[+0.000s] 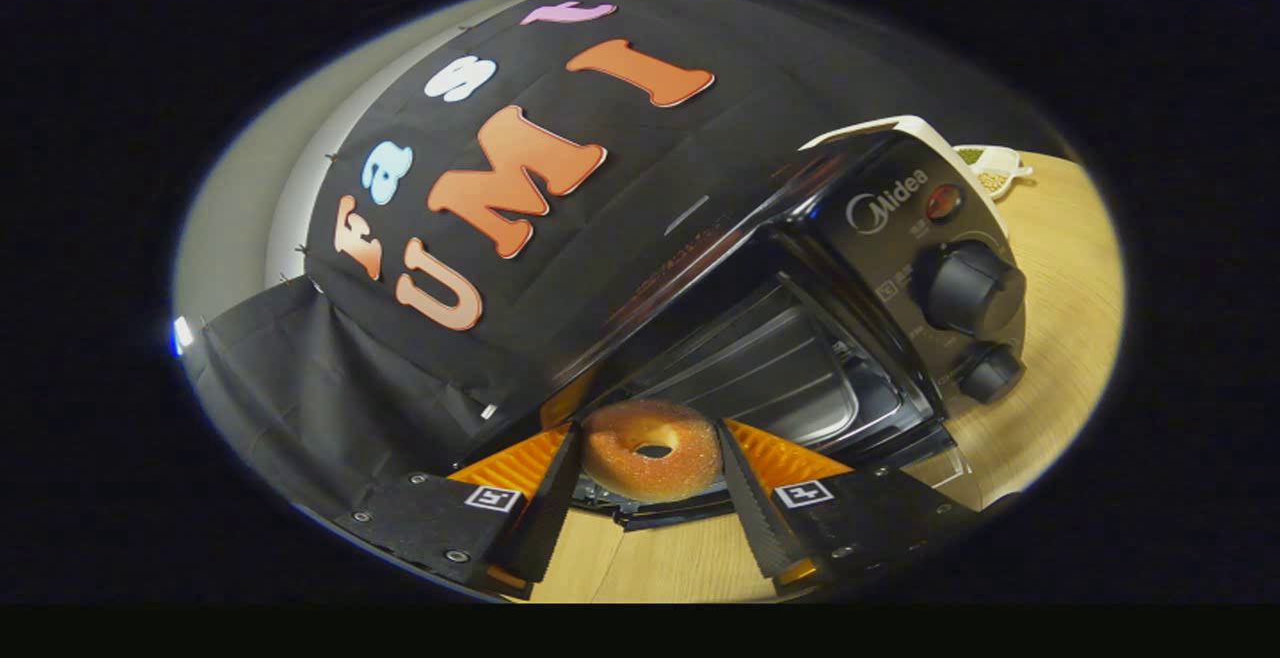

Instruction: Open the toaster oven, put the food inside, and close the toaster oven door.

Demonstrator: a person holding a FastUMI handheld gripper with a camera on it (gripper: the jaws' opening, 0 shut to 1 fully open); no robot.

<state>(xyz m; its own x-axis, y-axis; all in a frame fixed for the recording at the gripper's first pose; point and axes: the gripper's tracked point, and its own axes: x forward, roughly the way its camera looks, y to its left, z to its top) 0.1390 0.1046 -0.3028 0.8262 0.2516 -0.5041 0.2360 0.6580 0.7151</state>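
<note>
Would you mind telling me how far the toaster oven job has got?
Done: the toaster oven stands open, its rack exposed. In hand: the tongs are shut on the doughnut at the oven's mouth. Left: setting the doughnut on the rack, letting go, and closing the door.

The claw (650, 473) is tilted well over to one side, so its two fingers run forward and upward at a slant. The fingers (548, 508) stand moderately apart, angling in toward each other at the tips. Each inner face lies against a flank of the doughnut (652, 450), which sits between the tips; they appear to be pressing on it, though the contact is hard to judge.
</note>
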